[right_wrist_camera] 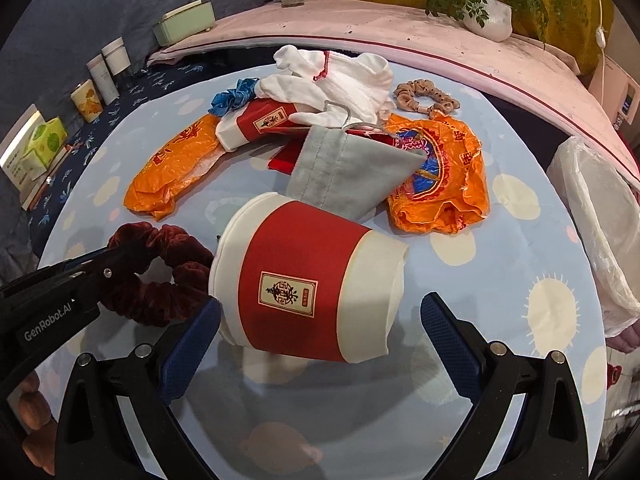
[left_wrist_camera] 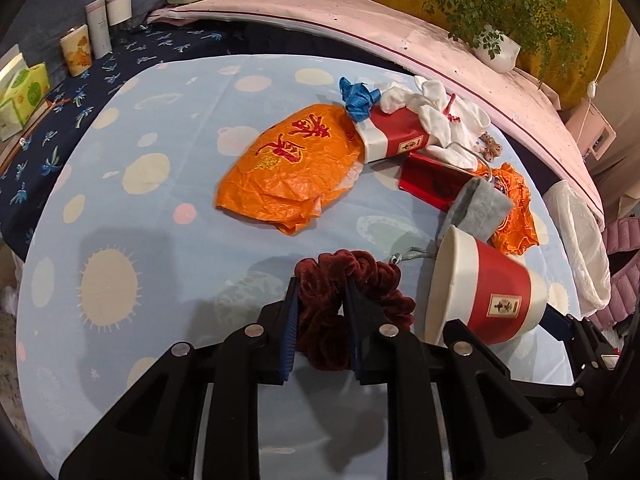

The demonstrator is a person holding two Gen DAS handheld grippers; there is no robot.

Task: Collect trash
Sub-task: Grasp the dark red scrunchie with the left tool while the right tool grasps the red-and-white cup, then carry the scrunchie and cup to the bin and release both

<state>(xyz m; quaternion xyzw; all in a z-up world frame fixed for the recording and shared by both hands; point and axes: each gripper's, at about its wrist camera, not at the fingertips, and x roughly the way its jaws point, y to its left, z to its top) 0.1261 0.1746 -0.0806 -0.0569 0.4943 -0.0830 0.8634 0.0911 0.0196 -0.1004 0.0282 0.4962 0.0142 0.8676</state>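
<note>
Two pickups in hand at once, both early in the clearing. Left gripper (left_wrist_camera: 320, 308) clenched on the dark red scrunchie (left_wrist_camera: 356, 296), one band of the velvet ring pinched between the blue pads (left_wrist_camera: 291, 332), the rest bulging ahead and to the right of the fingertips; whether lifted or resting on the bench (left_wrist_camera: 120, 184) cannot be told. Right gripper (right_wrist_camera: 320, 320) released, jaws spread wide, straddling the red-and-cream paper cup (right_wrist_camera: 308, 276) lying on its side directly ahead, left pad (right_wrist_camera: 192, 344) just beside the cup's rim end, right pad well apart from its base end.

Much left ahead of both grippers: orange wrapper (left_wrist_camera: 292, 168) beyond the scrunchie, second paper cup (right_wrist_camera: 256, 120) tipped under white gloves (right_wrist_camera: 336, 76), grey pouch (right_wrist_camera: 352, 168) just beyond the near cup, another crumpled orange wrapper (right_wrist_camera: 436, 176) ahead and right, blue ribbon (right_wrist_camera: 232, 96), tan scrunchie (right_wrist_camera: 424, 96) farthest out. White lined bin (right_wrist_camera: 596, 224) off to the far right of the right gripper, likely the drop point.

Next, by judgement: ease the right gripper forward to centre the cup, then close gently, thin paper wall prone to crushing or squirting out sideways. Then carry both loads rightward to the bin, minding the left gripper's crossing path behind the cup. Doubtful whether scrunchies count as trash at all.
</note>
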